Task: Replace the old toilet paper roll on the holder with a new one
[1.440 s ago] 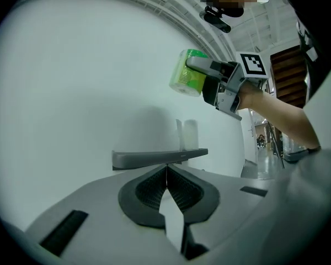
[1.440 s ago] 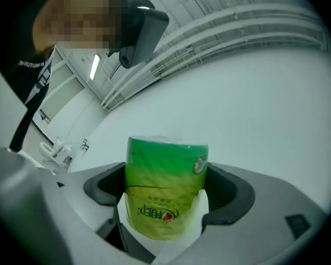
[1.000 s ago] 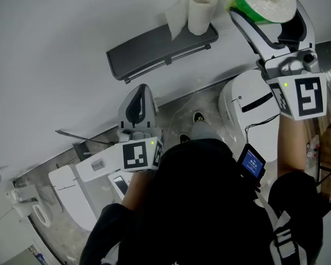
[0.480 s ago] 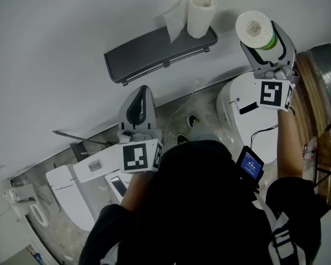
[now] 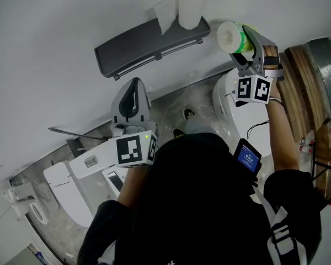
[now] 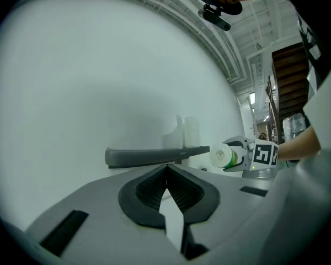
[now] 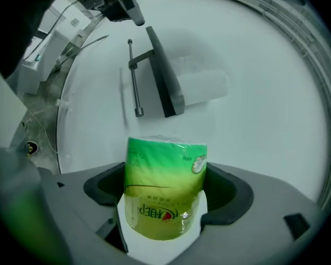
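1. While the right tongs (image 5: 238, 37) are clamped on the new roll (image 7: 164, 186) in its green wrapper, they hold it up near the white wall (image 5: 55, 26), just right of the grey holder (image 5: 138, 51).
2. The old roll (image 5: 191, 8) stands upright on the holder's right end, with a loose sheet (image 5: 166, 12) beside it.
3. The left tongs (image 6: 166, 173) are lower, jaws together on nothing, pointing toward the holder.

2 TP rolls, wrapped roll (image 5: 230, 35), bare roll (image 5: 191, 8), 1 holder (image 5: 149, 46), 2 grippers, L gripper (image 5: 131, 99), R gripper (image 5: 247, 40)
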`<state>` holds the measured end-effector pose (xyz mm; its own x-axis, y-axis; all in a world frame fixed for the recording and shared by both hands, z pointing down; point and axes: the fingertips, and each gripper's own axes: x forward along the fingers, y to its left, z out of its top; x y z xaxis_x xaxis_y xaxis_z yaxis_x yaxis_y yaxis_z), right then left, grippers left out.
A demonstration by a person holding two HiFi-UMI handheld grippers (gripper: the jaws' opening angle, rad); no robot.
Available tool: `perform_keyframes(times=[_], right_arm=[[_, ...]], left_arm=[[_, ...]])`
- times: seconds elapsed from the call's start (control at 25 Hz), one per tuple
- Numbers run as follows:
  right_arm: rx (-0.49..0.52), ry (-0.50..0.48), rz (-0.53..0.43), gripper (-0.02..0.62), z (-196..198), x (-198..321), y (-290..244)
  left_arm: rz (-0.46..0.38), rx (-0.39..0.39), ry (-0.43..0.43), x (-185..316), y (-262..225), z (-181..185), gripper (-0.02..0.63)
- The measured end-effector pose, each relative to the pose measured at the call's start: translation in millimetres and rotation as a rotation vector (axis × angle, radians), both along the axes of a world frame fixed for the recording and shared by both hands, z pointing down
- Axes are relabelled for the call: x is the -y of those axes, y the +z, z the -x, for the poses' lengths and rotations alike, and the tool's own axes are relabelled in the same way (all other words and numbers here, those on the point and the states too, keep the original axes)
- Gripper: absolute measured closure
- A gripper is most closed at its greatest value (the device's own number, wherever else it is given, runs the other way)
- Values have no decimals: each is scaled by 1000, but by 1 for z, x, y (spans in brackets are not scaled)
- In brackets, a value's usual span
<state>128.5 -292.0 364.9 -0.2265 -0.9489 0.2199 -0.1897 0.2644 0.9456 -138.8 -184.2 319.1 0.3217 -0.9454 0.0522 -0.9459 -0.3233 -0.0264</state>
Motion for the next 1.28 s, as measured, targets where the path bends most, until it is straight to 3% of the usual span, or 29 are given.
perform_keyframes(times=[0.36, 1.28], right_arm=[[-190, -23, 14, 179, 28, 9, 35], [-275, -184, -56, 179, 137, -4, 39]], left_arm=[[1, 3, -26, -1, -2, 4, 584], [0, -4, -53, 1, -5, 16, 584]])
